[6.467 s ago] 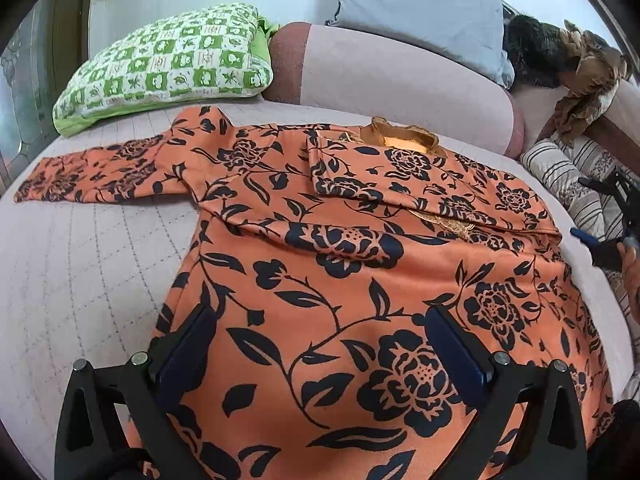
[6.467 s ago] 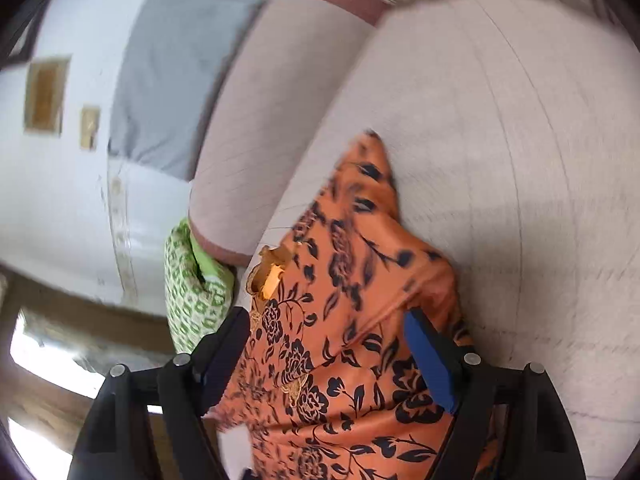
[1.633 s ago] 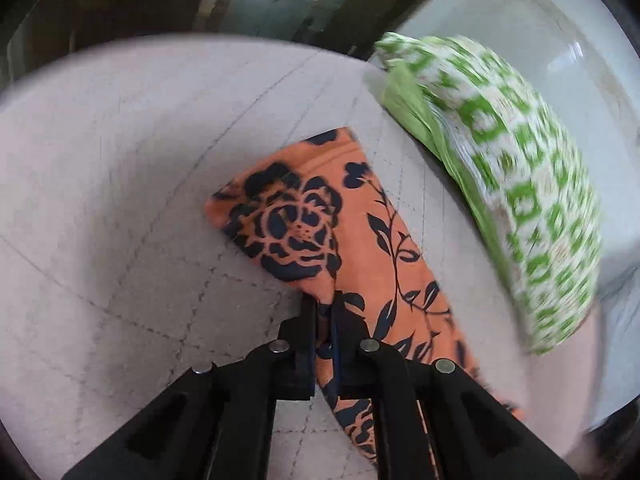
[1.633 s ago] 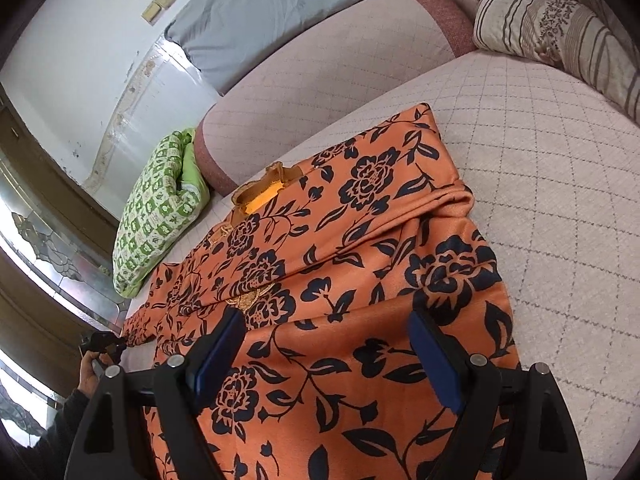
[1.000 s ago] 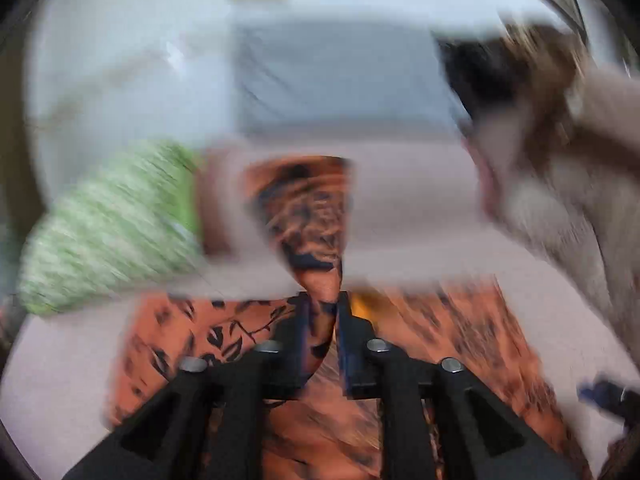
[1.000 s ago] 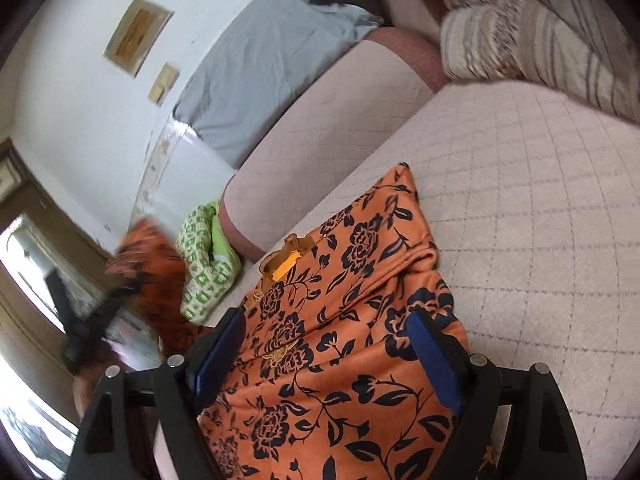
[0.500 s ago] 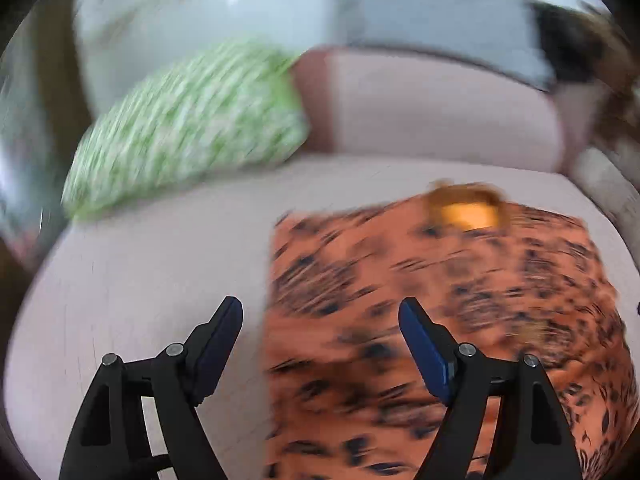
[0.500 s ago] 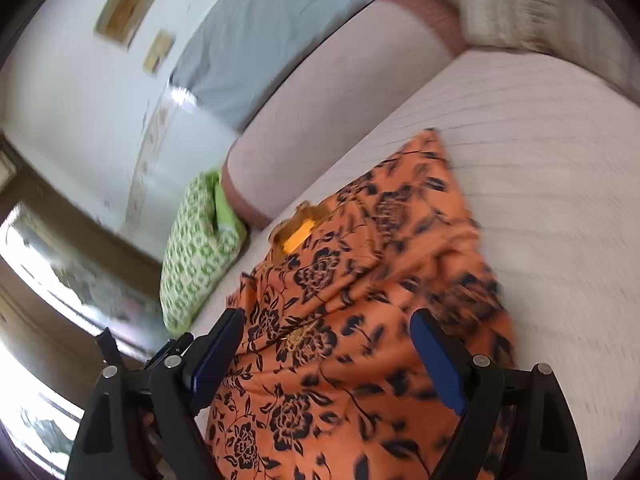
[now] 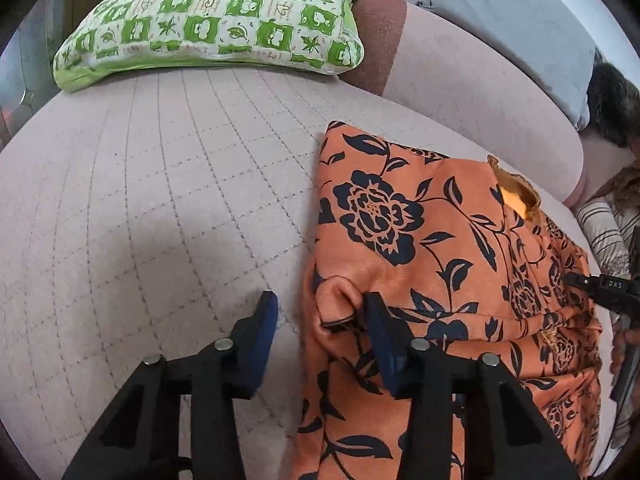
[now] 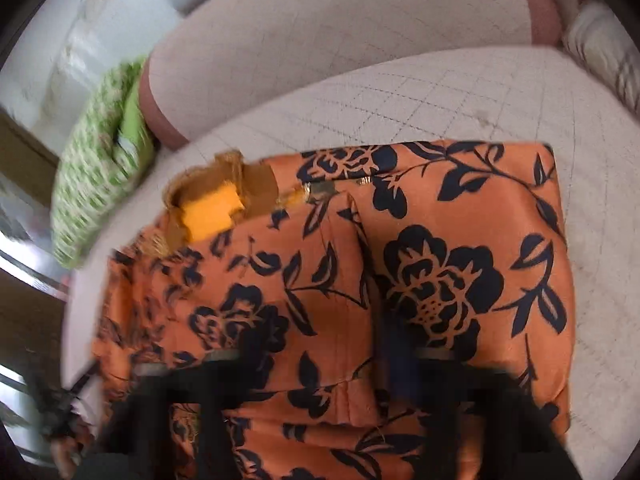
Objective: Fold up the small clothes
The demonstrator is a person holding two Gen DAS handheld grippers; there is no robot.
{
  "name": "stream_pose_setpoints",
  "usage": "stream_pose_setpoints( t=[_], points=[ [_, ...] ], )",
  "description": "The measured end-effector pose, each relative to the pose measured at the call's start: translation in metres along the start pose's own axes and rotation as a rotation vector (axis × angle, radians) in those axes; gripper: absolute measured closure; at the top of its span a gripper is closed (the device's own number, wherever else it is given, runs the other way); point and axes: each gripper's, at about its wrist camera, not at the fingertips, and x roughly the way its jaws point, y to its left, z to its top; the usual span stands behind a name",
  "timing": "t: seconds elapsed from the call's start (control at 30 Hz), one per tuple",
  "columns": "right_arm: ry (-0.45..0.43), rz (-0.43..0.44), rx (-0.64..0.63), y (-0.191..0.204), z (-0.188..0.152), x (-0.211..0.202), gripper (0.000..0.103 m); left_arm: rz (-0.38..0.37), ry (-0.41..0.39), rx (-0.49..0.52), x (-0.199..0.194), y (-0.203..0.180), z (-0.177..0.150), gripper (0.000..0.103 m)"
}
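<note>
Sleeve (image 9: 376,216) now folded, beside left tool (image 9: 320,316).

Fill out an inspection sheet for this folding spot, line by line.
Surface: quilted pink cushion, bare left of the garment.
Job's things: orange flowered top, both sleeves folded in, collar showing.
Clutter: green checked pillow, grey pillow, striped cushion.
Grippers: left claw open, straddling the top's left edge; right claw blurred, over the top.
Cables: nothing seen.
Surroundings: pink backrest.
</note>
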Motion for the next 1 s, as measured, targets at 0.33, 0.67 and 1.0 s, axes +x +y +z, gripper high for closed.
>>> stream_pose_setpoints(
  t=[0.33,0.67,1.0],
  points=[
    [-0.078,-0.163,-0.038,-0.006,-0.033,-0.007,0.084,-0.002,-0.02,-0.037,-0.005,0.005,-0.005,0.073],
    [-0.197,-0.103,-0.028,-0.002,-0.009,-0.059,0.015,0.049,-0.127,0.015,-0.031,-0.007,-0.008,0.07],
    [-0.093,-0.165,-0.048,0.002,0.019,-0.005,0.089,0.139,-0.065,0.05,-0.002,-0.013,-0.002,0.053]
  ],
)
